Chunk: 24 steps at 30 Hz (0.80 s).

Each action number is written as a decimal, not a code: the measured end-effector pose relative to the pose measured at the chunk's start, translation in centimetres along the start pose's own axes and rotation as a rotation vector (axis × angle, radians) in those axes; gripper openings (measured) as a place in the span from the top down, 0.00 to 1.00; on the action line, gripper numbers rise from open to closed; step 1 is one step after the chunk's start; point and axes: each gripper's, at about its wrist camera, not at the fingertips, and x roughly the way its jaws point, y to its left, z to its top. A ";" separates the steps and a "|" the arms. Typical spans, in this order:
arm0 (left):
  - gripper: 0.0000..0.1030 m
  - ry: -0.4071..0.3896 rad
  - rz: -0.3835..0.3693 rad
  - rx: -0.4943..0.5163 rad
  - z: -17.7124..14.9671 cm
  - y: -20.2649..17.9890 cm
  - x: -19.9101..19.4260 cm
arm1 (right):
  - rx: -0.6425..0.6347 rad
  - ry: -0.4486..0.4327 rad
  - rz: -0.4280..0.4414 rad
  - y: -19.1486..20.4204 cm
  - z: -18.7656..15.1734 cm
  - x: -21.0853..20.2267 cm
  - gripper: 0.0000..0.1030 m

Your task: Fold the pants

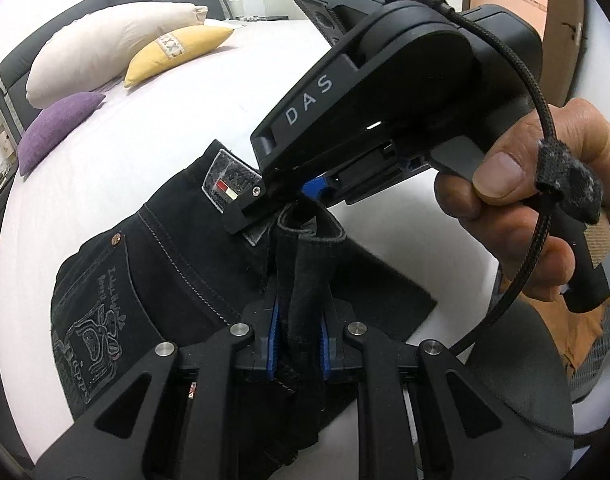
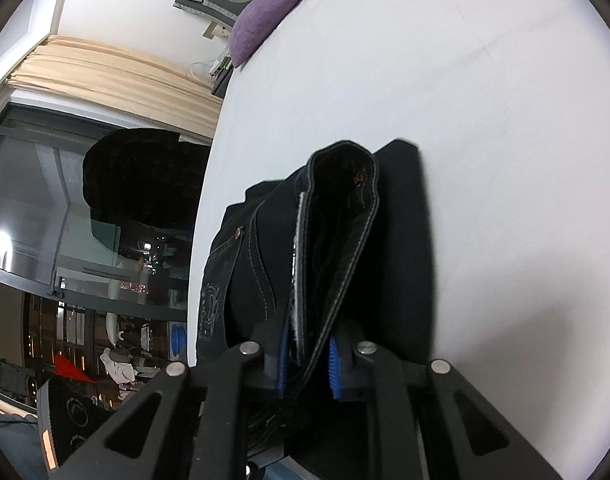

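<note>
Black jeans [image 1: 153, 264] lie folded on the white bed [image 1: 145, 148], back pocket with pale embroidery facing up. My left gripper [image 1: 300, 340] is shut on a bunched edge of the jeans, the dark cloth pinched between its blue pads. My right gripper [image 1: 277, 196] shows in the left wrist view just beyond, held by a bare hand [image 1: 517, 208], its tips closed on the same raised edge near the leather waist patch [image 1: 225, 178]. In the right wrist view the right gripper [image 2: 308, 364] is shut on the waistband of the jeans [image 2: 337, 232], several layers between its blue pads.
A cream pillow [image 1: 105, 52], a yellow cushion [image 1: 177, 52] and a purple cushion [image 1: 57, 132] lie at the bed's head by a dark headboard. The bed's left edge [image 2: 209, 184] drops toward a curtained window. White sheet [image 2: 505, 160] spreads to the right of the jeans.
</note>
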 end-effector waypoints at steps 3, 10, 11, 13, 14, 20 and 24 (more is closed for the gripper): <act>0.87 0.000 0.006 0.013 0.4 -1.3 0.6 | 0.003 0.001 0.004 -1.0 0.1 -0.2 0.83; 0.76 0.009 -0.047 -0.013 -0.6 -2.5 1.5 | 0.064 -0.028 0.102 -4.3 -1.6 0.6 0.83; 0.75 0.014 -0.071 -0.022 -0.6 -2.4 1.0 | 0.069 -0.039 0.113 -4.3 -1.9 0.4 0.81; 0.61 0.027 -0.159 -0.076 -0.8 -1.5 -0.6 | 0.074 -0.062 0.107 -4.2 -2.5 -0.3 0.76; 0.49 0.018 -0.202 -0.110 -1.1 -0.9 -1.9 | 0.076 -0.069 0.098 -4.2 -2.7 -0.6 0.74; 0.21 -0.127 -0.222 -0.283 -3.3 4.7 -8.4 | 0.077 -0.161 -0.006 -3.0 -4.1 -5.2 0.57; 0.21 -0.132 -0.206 -0.417 -4.9 9.8 -6.9 | -0.034 -0.154 0.093 1.3 -5.7 -5.2 0.57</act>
